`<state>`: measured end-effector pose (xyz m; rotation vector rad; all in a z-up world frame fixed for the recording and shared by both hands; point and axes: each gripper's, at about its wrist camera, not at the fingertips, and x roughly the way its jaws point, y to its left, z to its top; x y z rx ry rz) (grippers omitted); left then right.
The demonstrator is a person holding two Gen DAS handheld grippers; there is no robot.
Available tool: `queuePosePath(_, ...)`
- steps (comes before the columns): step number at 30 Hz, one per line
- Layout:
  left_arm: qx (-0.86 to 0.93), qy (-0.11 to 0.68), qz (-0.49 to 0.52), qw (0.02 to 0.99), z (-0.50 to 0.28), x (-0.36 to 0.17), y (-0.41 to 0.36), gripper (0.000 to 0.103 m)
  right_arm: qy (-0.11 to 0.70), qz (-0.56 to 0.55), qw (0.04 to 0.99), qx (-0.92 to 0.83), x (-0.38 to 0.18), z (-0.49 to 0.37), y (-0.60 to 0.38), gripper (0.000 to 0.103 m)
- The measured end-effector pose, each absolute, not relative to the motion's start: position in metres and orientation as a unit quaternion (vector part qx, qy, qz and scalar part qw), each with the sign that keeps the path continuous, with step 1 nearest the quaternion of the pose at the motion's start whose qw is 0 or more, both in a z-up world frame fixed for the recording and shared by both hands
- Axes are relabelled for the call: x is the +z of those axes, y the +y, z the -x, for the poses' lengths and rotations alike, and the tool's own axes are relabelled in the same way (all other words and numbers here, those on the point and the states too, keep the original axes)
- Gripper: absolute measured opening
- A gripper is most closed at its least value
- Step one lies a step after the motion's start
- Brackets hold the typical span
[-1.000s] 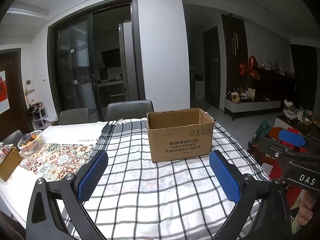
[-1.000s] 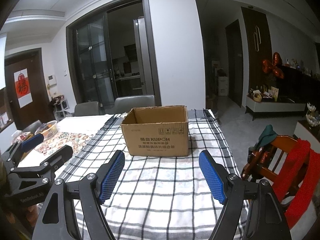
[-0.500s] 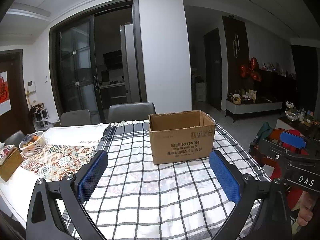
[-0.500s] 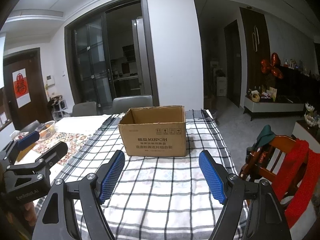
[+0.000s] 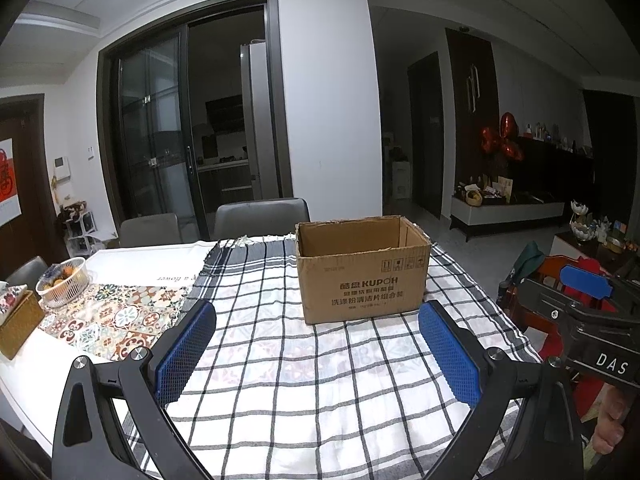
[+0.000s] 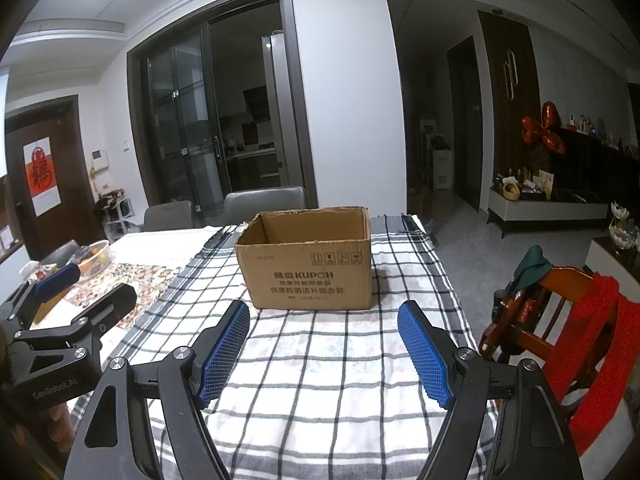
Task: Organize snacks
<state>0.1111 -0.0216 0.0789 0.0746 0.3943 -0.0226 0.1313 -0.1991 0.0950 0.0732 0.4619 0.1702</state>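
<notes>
An open brown cardboard box (image 5: 362,270) marked KUPOH stands upright on the checked tablecloth (image 5: 304,364); it also shows in the right wrist view (image 6: 308,258). Its inside bottom is hidden. My left gripper (image 5: 316,320) is open and empty, held above the cloth short of the box. My right gripper (image 6: 324,314) is open and empty, also short of the box. Each gripper shows at the edge of the other's view, the right one (image 5: 584,300) and the left one (image 6: 68,304). No loose snacks are visible on the cloth.
A white wire basket (image 5: 62,282) with small items and a wicker box (image 5: 18,322) sit at the table's left on a patterned runner (image 5: 116,314). Grey chairs (image 5: 262,218) stand behind the table. A wooden chair (image 6: 556,320) with red cloth stands at the right.
Both grippers have tilted slightly, so the box sits a little higher in the left view and further left in the right view. Both stay open.
</notes>
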Motion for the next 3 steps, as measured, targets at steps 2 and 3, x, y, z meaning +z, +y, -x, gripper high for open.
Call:
queuePosePath(2,-0.012,0.196,-0.037,0.98,-0.1109,0.0785,-0.0216,0.103,0.229,-0.036,0.969,0.085,0.095,-0.1313,-0.1992,0.077)
queuePosePath(3,-0.012,0.196,-0.037,0.98,-0.111,0.0784,-0.0215,0.103,0.229,-0.037,0.969,0.086,0.0934,-0.1312,-0.2005,0.077)
